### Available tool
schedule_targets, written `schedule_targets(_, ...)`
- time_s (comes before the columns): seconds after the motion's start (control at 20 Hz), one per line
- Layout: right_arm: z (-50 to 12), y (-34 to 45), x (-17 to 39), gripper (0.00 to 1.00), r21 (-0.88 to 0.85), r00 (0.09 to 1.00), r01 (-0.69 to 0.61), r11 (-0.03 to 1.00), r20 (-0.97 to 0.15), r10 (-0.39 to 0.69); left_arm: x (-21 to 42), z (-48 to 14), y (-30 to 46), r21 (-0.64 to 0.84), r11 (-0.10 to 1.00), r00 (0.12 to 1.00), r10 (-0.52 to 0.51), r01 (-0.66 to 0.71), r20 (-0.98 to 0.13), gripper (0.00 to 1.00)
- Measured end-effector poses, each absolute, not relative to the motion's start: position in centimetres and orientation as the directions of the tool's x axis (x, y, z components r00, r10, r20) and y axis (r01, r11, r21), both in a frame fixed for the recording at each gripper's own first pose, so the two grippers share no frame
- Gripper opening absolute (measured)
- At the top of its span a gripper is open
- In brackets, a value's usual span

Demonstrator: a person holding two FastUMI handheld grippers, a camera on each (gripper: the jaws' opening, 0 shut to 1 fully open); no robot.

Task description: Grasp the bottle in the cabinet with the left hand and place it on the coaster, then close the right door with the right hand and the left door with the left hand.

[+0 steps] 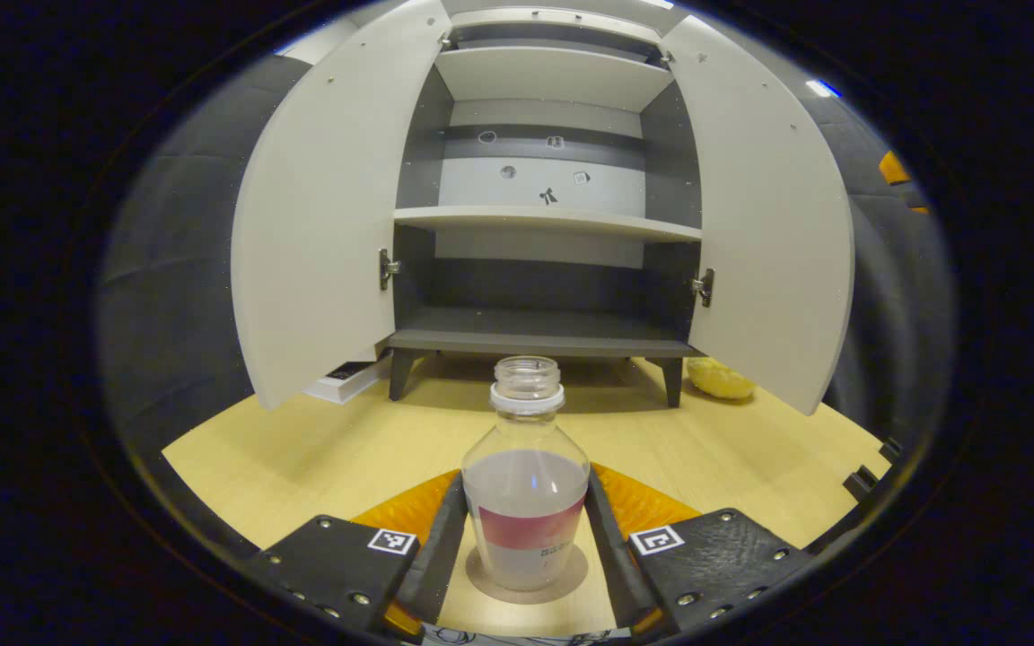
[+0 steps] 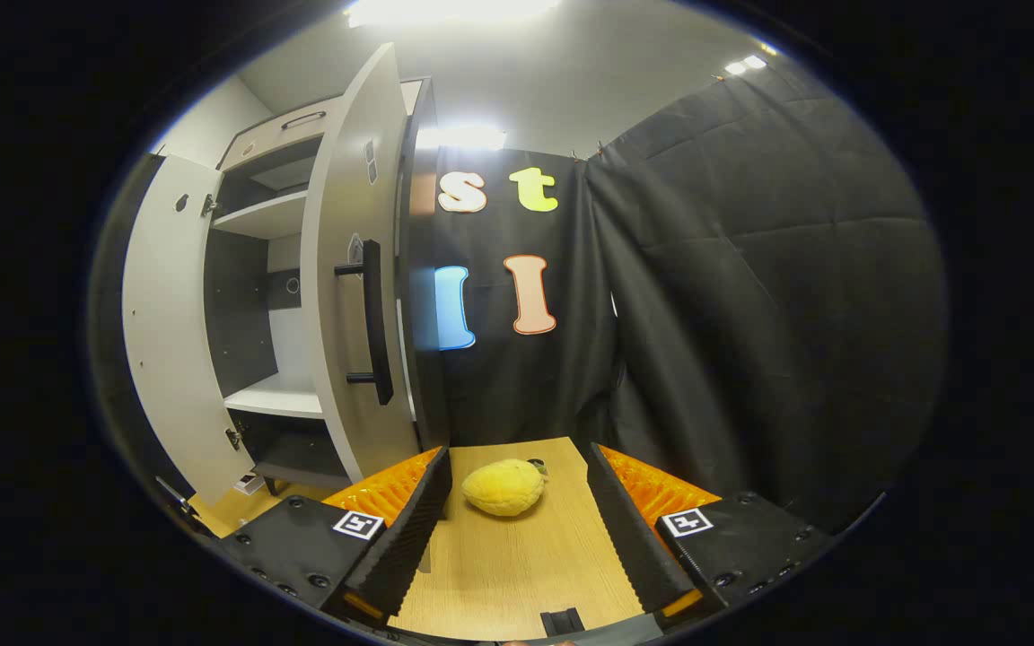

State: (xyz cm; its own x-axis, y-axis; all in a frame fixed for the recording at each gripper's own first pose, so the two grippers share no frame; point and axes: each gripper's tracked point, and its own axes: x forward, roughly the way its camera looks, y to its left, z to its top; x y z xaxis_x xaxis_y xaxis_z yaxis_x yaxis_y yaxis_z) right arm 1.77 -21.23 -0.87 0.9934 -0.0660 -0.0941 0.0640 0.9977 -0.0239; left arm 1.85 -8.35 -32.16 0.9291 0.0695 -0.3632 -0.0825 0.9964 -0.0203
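- Left gripper view: bottle (image 1: 526, 484) stands upright on the coaster (image 1: 526, 579) on the table (image 1: 302, 458), between the left gripper (image 1: 526, 547) fingers. Fingers flank it closely; contact cannot be told. Cabinet (image 1: 539, 224) ahead, both doors open.
- Right gripper view: right gripper (image 2: 517, 529) spread, grasping nothing, level over the table. Right door (image 2: 355, 296) with vertical handle (image 2: 375, 323) lies up-left of the fingers; yellow plush toy (image 2: 503, 487) straight ahead.

Left gripper (image 1: 526, 529): level, low over the surface, fingers pointing 12 o'clock; jaws spread, one finger at 9 and one at 3 of what stands between them, small gap either side, not pressing. Right gripper (image 2: 517, 529): level, low, jaws wide apart, nothing held.
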Motion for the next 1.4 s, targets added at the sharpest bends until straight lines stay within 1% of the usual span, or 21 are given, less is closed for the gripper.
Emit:
schedule_targets(0.1, -0.9, -21.0, 1.9, 0.96, -0.024, 0.993, 0.061, 0.998, -0.095, -0.063, 1.1, -33.2, -8.6, -0.022, 0.997, 0.915, 0.064, -0.080, -0.398, 0.74)
schedule_targets(0.15, -1.0, -20.8, 2.0, 0.96, -0.020, 0.994, 0.057, 0.998, -0.094, -0.058, 0.8, -33.6, -8.6, -0.026, 0.996, 0.910, 0.068, -0.086, -0.409, 0.88)
schedule_targets(0.2, -0.9, -20.6, 2.0, 0.96, -0.017, 0.994, 0.054, 0.998, -0.094, -0.055, 0.6, -33.6, -8.3, -0.028, 0.995, 0.908, 0.078, -0.099, -0.412, 0.91)
schedule_targets(0.25, -0.9, -20.5, 1.8, 0.96, -0.017, 0.994, 0.053, 0.998, -0.092, -0.055, 0.2, -33.5, -8.1, -0.031, 0.994, 0.907, 0.087, -0.109, -0.411, 0.98)
schedule_targets(0.35, -1.0, -20.7, 1.5, 0.96, -0.019, 0.995, 0.059, 0.998, -0.084, -0.060, -0.1, -33.0, -7.9, -0.037, 0.993, 0.907, 0.087, -0.112, -0.411, 0.98)
schedule_targets(0.4, -1.1, -20.7, 1.5, 0.92, -0.019, 0.994, 0.061, 0.998, -0.084, -0.063, -0.4, -32.8, -7.8, -0.035, 0.993, 0.906, 0.087, -0.111, -0.414, 0.98)
schedule_targets(0.45, -1.2, -20.8, 1.3, 0.96, -0.018, 0.994, 0.065, 0.998, -0.087, -0.066, -0.9, -32.4, -7.6, -0.030, 0.993, 0.905, 0.089, -0.112, -0.416, 0.91)
schedule_targets(0.5, -1.4, -20.8, 1.3, 0.96, -0.013, 0.994, 0.069, 0.998, -0.088, -0.070, -1.4, -32.0, -7.7, -0.023, 0.994, 0.904, 0.086, -0.105, -0.418, 0.98)
schedule_targets(0.55, -1.5, -20.8, 1.2, 0.96, -0.007, 0.993, 0.074, 0.997, -0.087, -0.074, -2.0, -31.5, -7.8, -0.011, 0.995, 0.907, 0.083, -0.096, -0.413, 0.98)
schedule_targets(0.6, -1.5, -20.9, 1.2, 0.96, -0.002, 0.993, 0.077, 0.997, -0.086, -0.077, -2.6, -30.7, -8.1, 0.000, 0.997, 0.911, 0.072, -0.079, -0.407, 0.91)
schedule_targets(0.65, -1.7, -20.8, 1.3, 0.96, 0.002, 0.993, 0.078, 0.997, -0.084, -0.078, -3.3, -30.1, -8.6, 0.004, 0.998, 0.913, 0.054, -0.058, -0.403, 0.91)
schedule_targets(0.75, -1.7, -20.6, 1.3, 0.96, -0.001, 0.994, 0.078, 0.997, -0.080, -0.078, -4.9, -28.2, -9.6, 0.002, 1.000, 0.921, 0.023, -0.024, -0.390, 0.91)
schedule_targets(0.8, -1.7, -20.6, 1.3, 0.96, -0.001, 0.994, 0.079, 0.997, -0.076, -0.079, -5.6, -26.9, -9.8, -0.001, 1.000, 0.924, 0.014, -0.016, -0.382, 0.98)
schedule_targets(0.85, -1.7, -20.4, 1.4, 0.96, 0.001, 0.994, 0.079, 0.997, -0.072, -0.078, -6.3, -25.5, -9.9, -0.006, 1.000, 0.929, 0.011, -0.015, -0.369, 0.91)
schedule_targets(1.0, -1.2, -20.1, 1.7, 0.96, 0.004, 0.995, 0.079, 0.997, -0.056, -0.079, -8.1, -20.5, -9.2, -0.028, 0.999, 0.949, 0.033, -0.044, -0.315, 0.91)
schedule_targets(1.05, -0.8, -20.0, 2.0, 0.96, -0.001, 0.996, 0.082, 0.997, -0.047, -0.082, -8.7, -18.7, -8.8, -0.032, 0.998, 0.953, 0.044, -0.056, -0.301, 0.98)
schedule_targets(1.1, -0.5, -20.1, 2.3, 0.96, -0.004, 0.996, 0.085, 0.996, -0.040, -0.085, -9.2, -16.8, -8.1, -0.036, 0.997, 0.956, 0.060, -0.073, -0.286, 0.91)
schedule_targets(1.2, 0.4, -20.1, 2.9, 0.96, -0.005, 0.996, 0.087, 0.996, -0.022, -0.087, -9.9, -13.1, -6.6, -0.034, 0.995, 0.966, 0.087, -0.098, -0.241, 0.91)
schedule_targets(1.4, 2.5, -20.5, 3.8, 0.96, -0.029, 0.996, 0.090, 0.995, 0.001, -0.090, -9.9, -5.3, -2.9, 0.030, 0.986, 0.974, 0.165, -0.162, -0.156, 0.91)
